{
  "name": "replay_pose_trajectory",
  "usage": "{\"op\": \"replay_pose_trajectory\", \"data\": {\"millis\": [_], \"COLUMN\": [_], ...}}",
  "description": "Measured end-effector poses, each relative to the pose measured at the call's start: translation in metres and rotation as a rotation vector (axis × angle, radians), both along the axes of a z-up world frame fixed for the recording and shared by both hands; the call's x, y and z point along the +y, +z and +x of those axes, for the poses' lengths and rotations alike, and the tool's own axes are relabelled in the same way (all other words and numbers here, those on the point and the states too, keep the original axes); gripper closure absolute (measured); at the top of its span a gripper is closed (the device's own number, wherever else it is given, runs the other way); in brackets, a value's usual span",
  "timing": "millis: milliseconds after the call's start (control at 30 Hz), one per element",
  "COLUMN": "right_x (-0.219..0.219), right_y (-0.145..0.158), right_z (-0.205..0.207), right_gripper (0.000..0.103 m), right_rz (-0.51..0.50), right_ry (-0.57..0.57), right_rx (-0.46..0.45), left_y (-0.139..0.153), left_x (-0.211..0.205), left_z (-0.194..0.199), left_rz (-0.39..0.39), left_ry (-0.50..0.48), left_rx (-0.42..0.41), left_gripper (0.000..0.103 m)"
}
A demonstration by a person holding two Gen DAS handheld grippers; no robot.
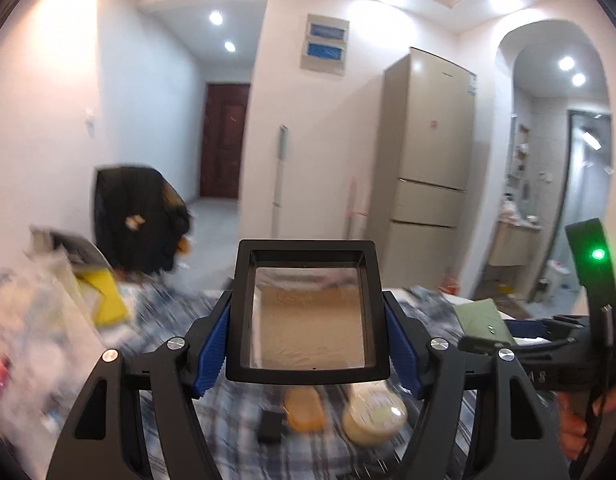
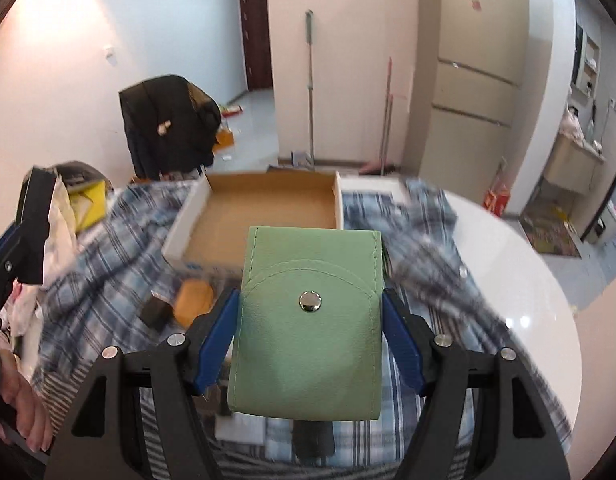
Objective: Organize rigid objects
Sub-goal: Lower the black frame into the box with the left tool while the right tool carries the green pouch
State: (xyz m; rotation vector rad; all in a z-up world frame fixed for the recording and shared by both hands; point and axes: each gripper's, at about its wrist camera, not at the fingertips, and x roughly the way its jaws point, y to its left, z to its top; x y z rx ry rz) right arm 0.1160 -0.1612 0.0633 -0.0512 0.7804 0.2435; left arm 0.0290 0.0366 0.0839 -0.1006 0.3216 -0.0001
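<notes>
My left gripper point(image 1: 308, 354) is shut on a black square-framed mirror point(image 1: 308, 308), held above the plaid-covered table. Below it lie an orange soap-like block point(image 1: 303, 408), a round cream tin point(image 1: 374, 414) and a small black block point(image 1: 269, 426). My right gripper point(image 2: 310, 344) is shut on a green leather pouch point(image 2: 310, 320) with a metal snap, held upright in front of an open cardboard box point(image 2: 263, 208). The orange block point(image 2: 193, 302) and the black block point(image 2: 155, 312) lie left of the pouch. The pouch also shows in the left wrist view point(image 1: 482, 320).
A plaid cloth point(image 2: 420, 232) covers part of a round white table point(image 2: 548, 320). Plastic bags and a yellow package point(image 1: 103, 300) pile at the table's left. A chair with a black jacket point(image 2: 167, 124), a fridge point(image 1: 428, 152) and a mop stand beyond.
</notes>
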Motion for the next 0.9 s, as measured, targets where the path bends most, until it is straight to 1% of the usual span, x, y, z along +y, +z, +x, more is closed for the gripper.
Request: {"op": "replay_pose_trajectory", "data": {"millis": [33, 67, 133, 200, 267, 300, 333, 400, 467, 533, 567, 700, 800, 900], "right_x": [0.003, 0.004, 0.005, 0.005, 0.007, 0.008, 0.011, 0.015, 0.011, 0.005, 0.005, 0.006, 0.007, 0.008], "right_y": [0.008, 0.015, 0.034, 0.050, 0.062, 0.065, 0.067, 0.066, 0.063, 0.056, 0.052, 0.034, 0.009, -0.012], "right_z": [0.005, 0.009, 0.018, 0.028, 0.040, 0.046, 0.054, 0.066, 0.077, 0.089, 0.095, 0.111, 0.120, 0.133], "right_gripper": [0.034, 0.034, 0.034, 0.034, 0.034, 0.034, 0.034, 0.034, 0.034, 0.034, 0.034, 0.034, 0.034, 0.034], "right_rz": [0.000, -0.002, 0.019, 0.043, 0.064, 0.067, 0.066, 0.065, 0.095, 0.122, 0.118, 0.103, 0.085, 0.071], "right_ry": [0.003, 0.001, -0.011, -0.022, -0.031, -0.034, -0.039, -0.043, -0.062, -0.106, -0.108, -0.100, -0.099, -0.099], "right_rx": [-0.016, -0.032, -0.084, -0.116, -0.141, -0.148, -0.151, -0.146, -0.143, -0.127, -0.115, -0.091, -0.052, -0.003], "left_y": [0.009, 0.018, 0.036, 0.050, 0.056, 0.056, 0.055, 0.046, 0.035, 0.020, 0.014, -0.029, -0.059, -0.089], "left_x": [-0.003, -0.005, -0.007, -0.007, -0.006, -0.008, -0.008, -0.009, -0.006, -0.006, -0.007, -0.010, -0.014, -0.016], "left_z": [0.004, 0.007, 0.014, 0.027, 0.045, 0.057, 0.066, 0.088, 0.113, 0.140, 0.147, 0.173, 0.190, 0.201], "left_rz": [0.017, 0.016, 0.001, -0.016, -0.034, -0.020, -0.003, 0.012, -0.021, -0.013, -0.011, -0.027, -0.026, -0.040], "left_ry": [0.019, 0.010, -0.002, -0.003, -0.042, -0.074, -0.085, -0.066, -0.074, -0.064, -0.064, -0.085, -0.102, -0.110], "left_rx": [-0.006, -0.024, -0.060, -0.066, -0.040, -0.008, 0.019, 0.080, 0.148, 0.225, 0.240, 0.346, 0.418, 0.473], "left_gripper": [0.031, 0.031, 0.031, 0.031, 0.031, 0.031, 0.031, 0.031, 0.031, 0.031, 0.031, 0.031, 0.031, 0.031]}}
